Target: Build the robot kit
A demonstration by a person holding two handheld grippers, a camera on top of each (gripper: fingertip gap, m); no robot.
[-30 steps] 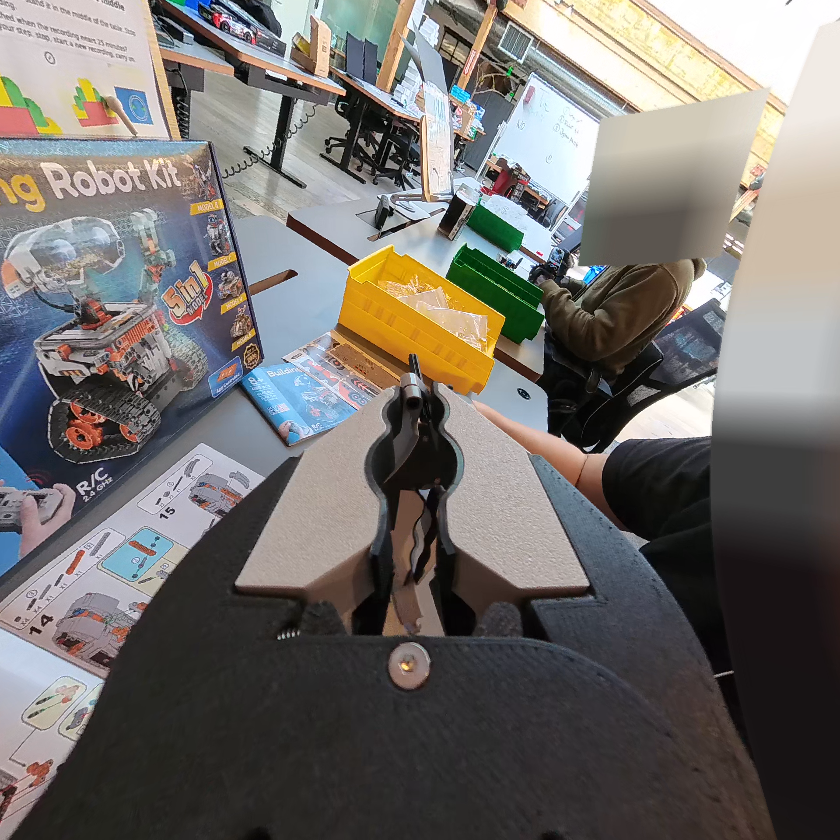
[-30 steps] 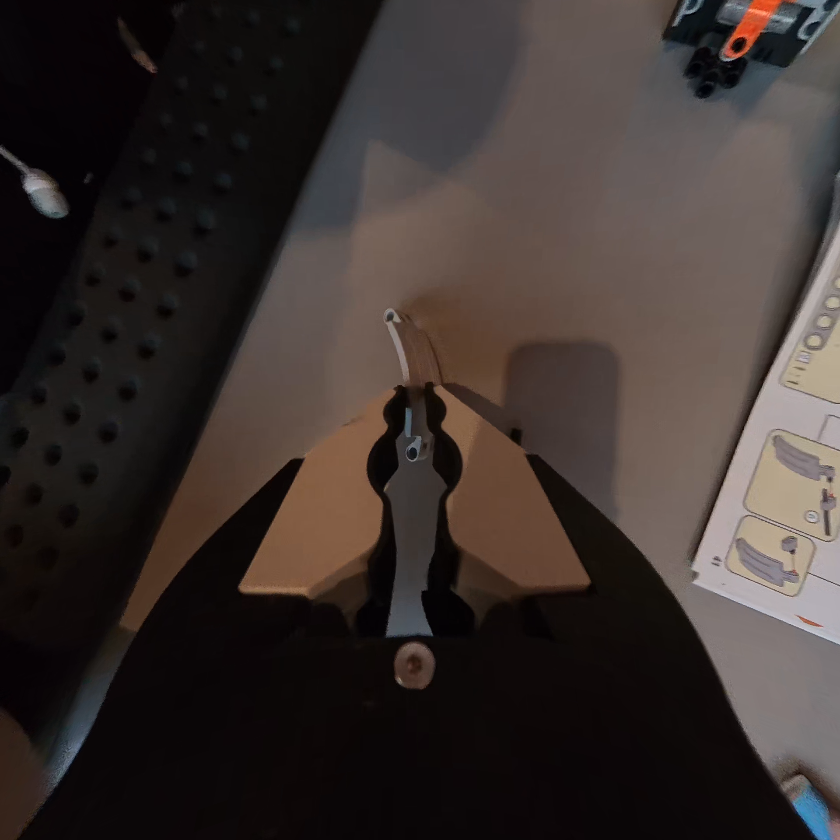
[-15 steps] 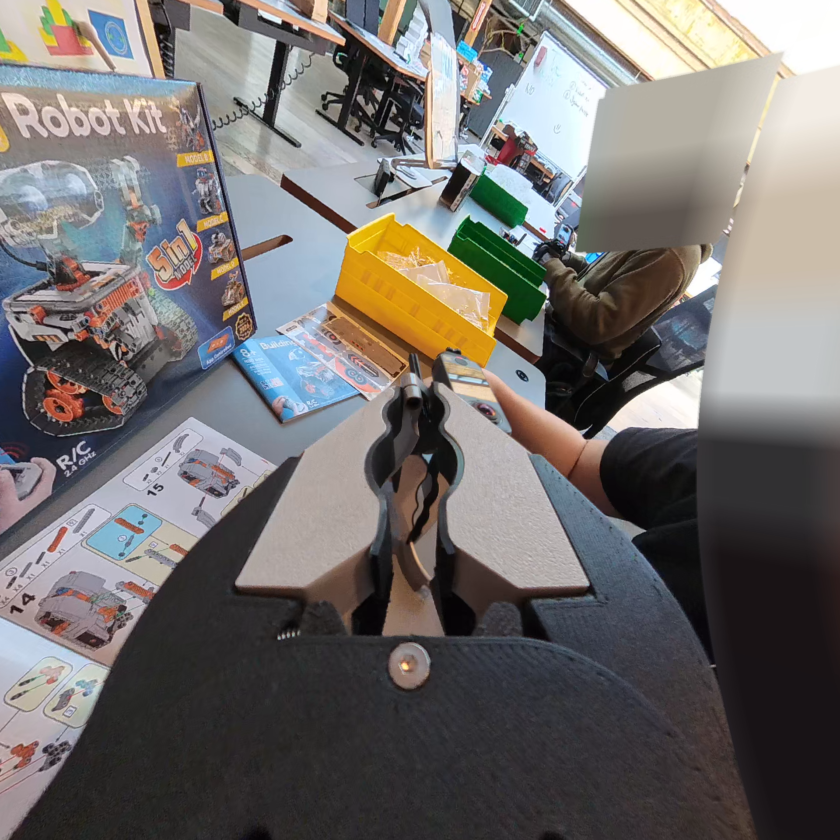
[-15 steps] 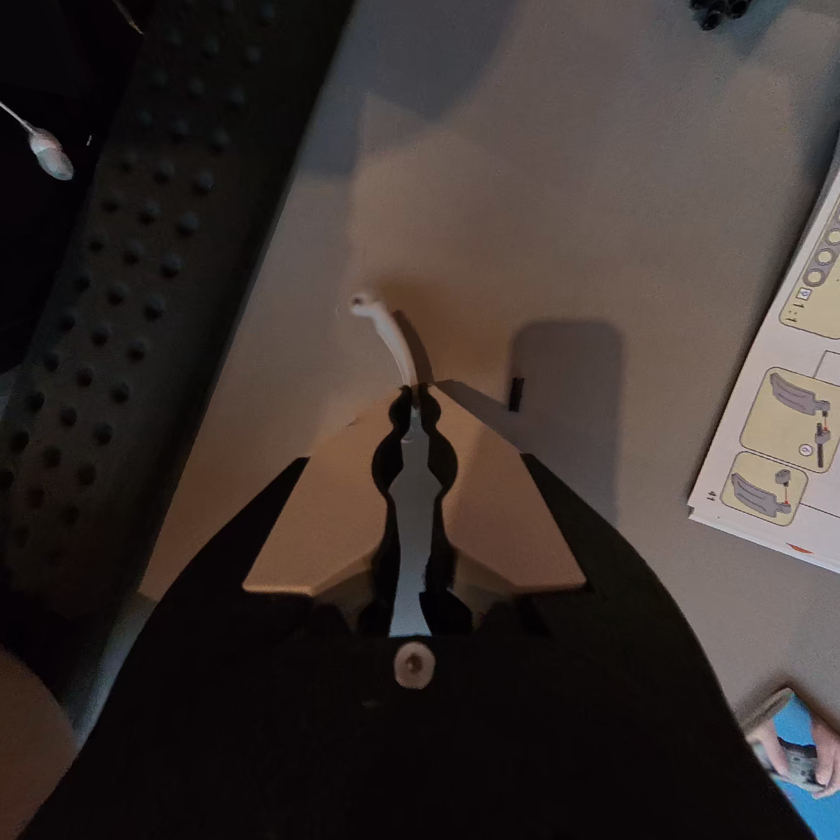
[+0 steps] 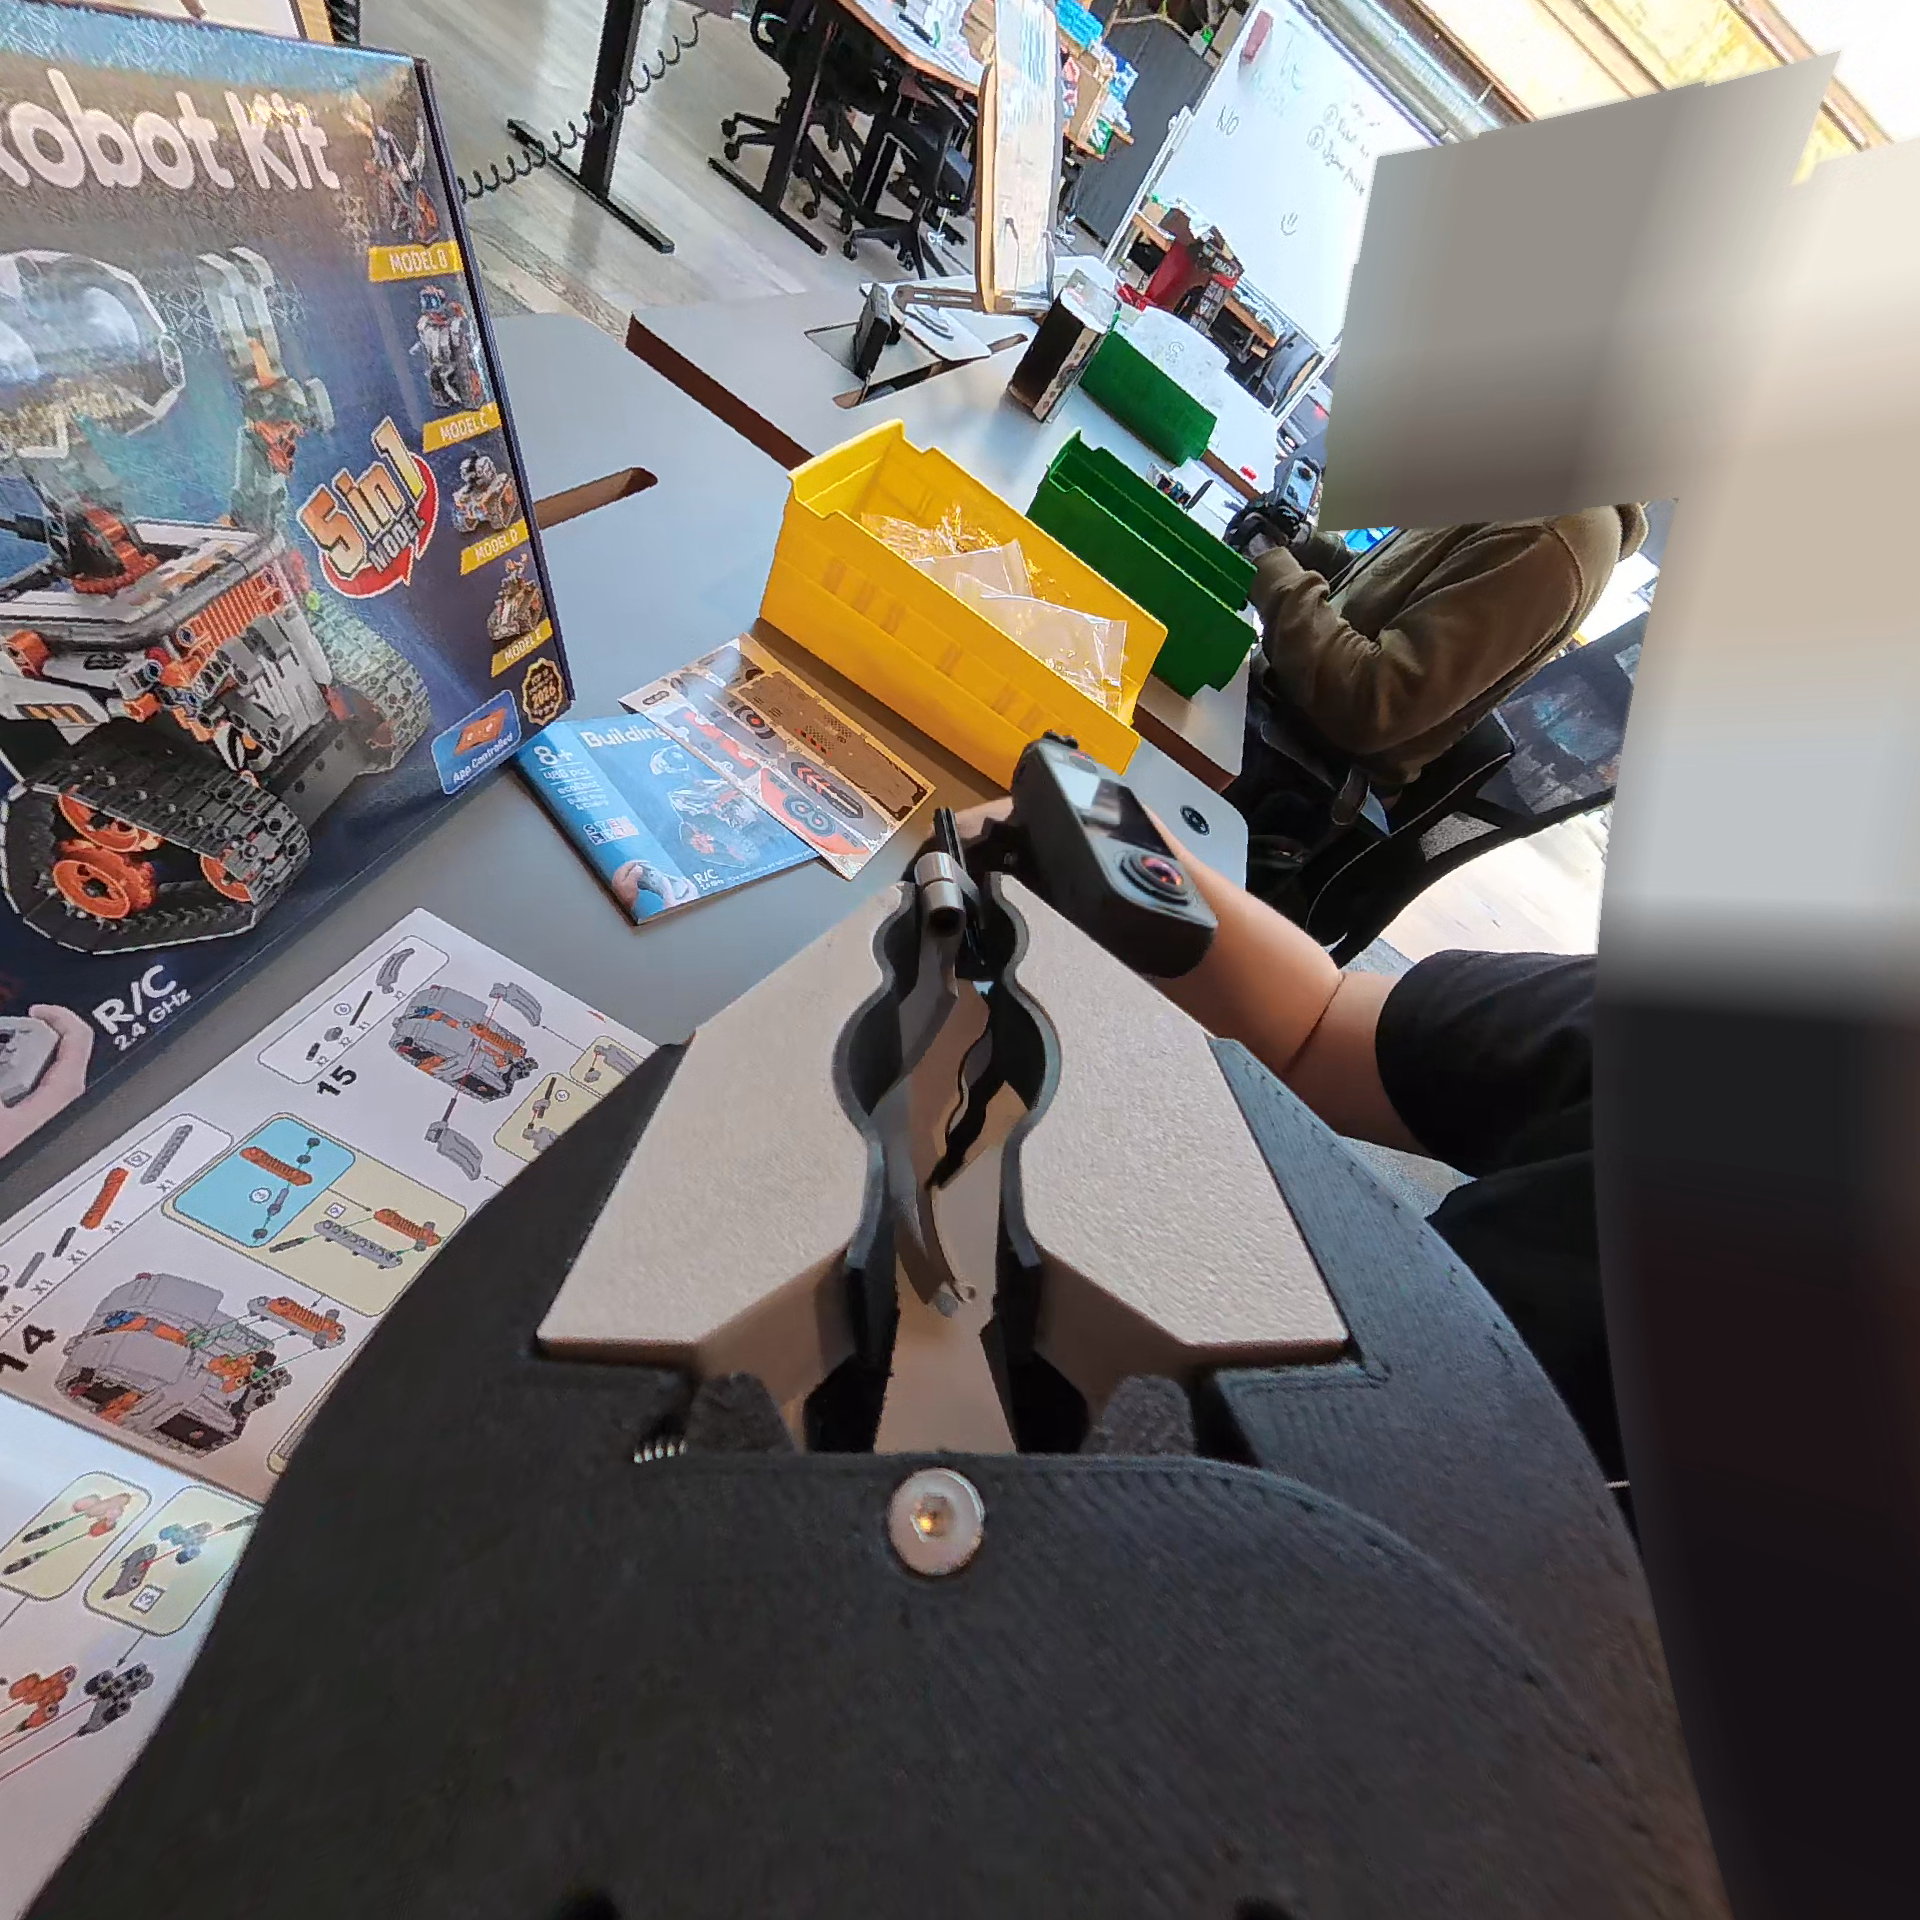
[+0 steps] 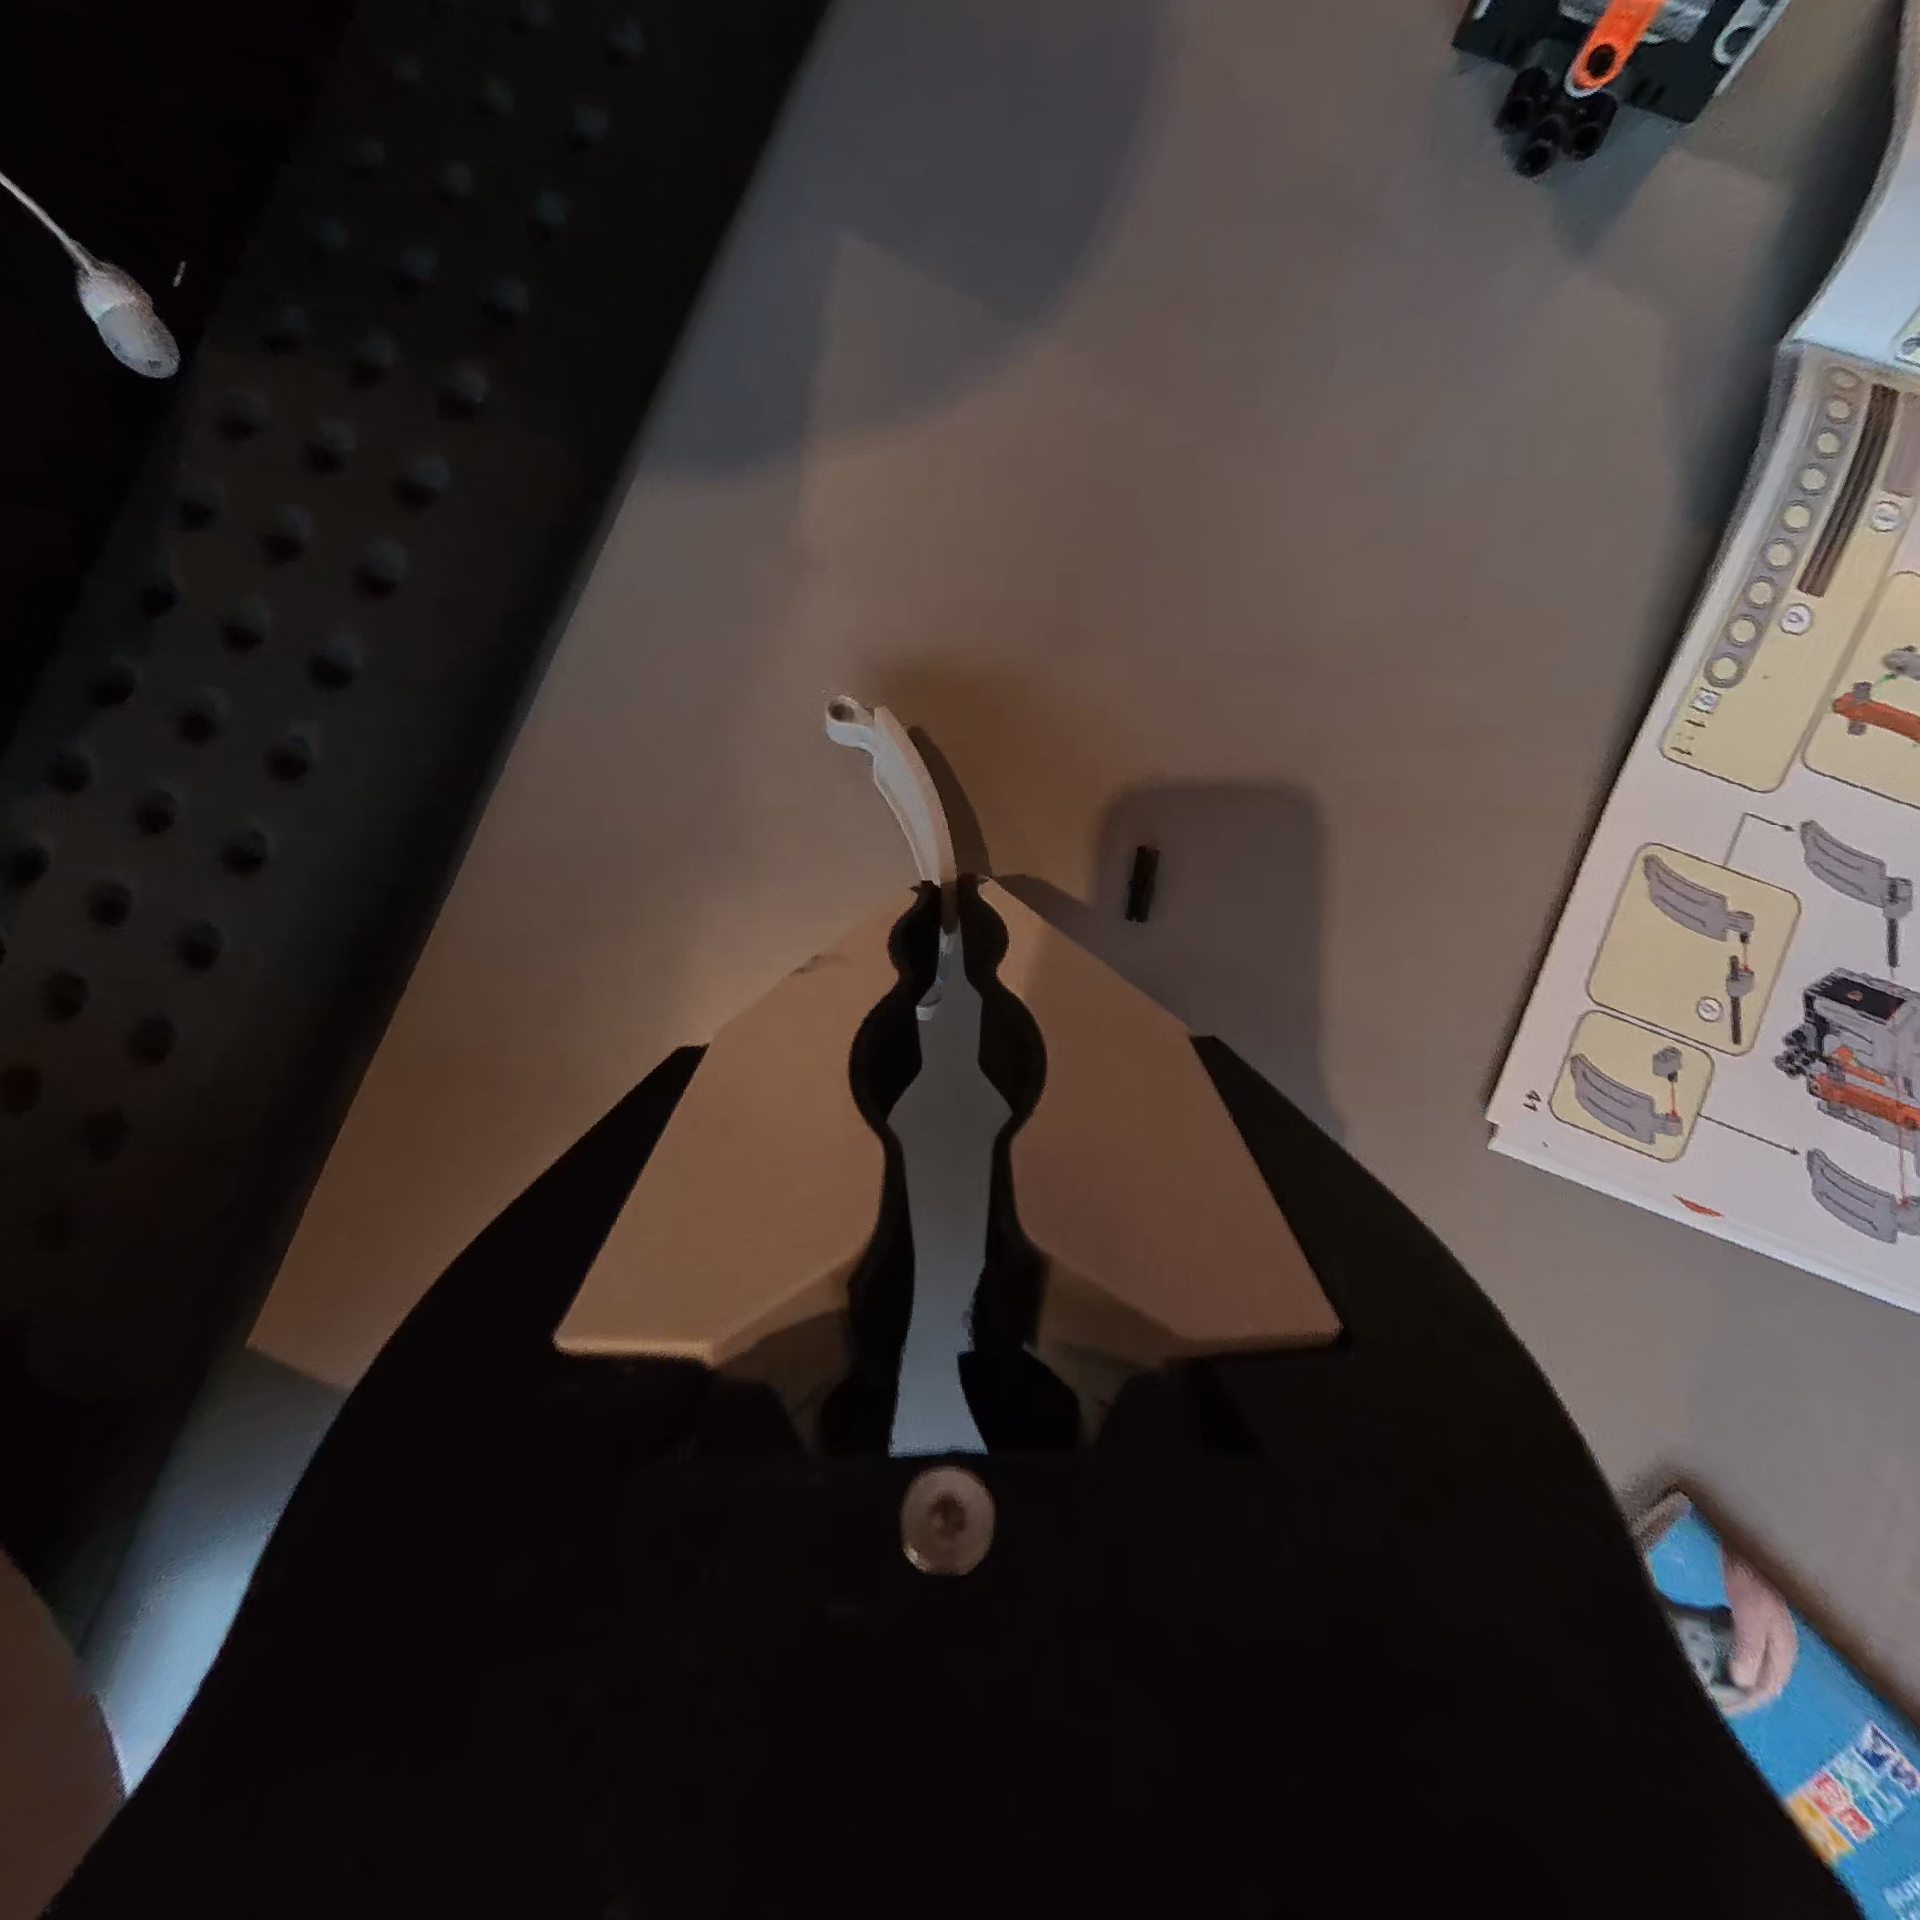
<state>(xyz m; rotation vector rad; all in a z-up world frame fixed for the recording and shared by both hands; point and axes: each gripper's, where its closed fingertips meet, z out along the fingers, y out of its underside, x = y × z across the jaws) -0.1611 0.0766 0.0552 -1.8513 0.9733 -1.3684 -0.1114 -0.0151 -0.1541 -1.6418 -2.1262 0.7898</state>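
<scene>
Right claw around curved white piece.

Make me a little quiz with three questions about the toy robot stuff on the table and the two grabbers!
1. True or false: the left gripper is shut on a small grey piece.
2. What shape is the white piece in the right gripper: A straight, B curved, C round?
3. Fill in: the bin holding clear plastic bags is the ____ bin.

Key: 1 true. 2 B. 3 yellow.
</scene>
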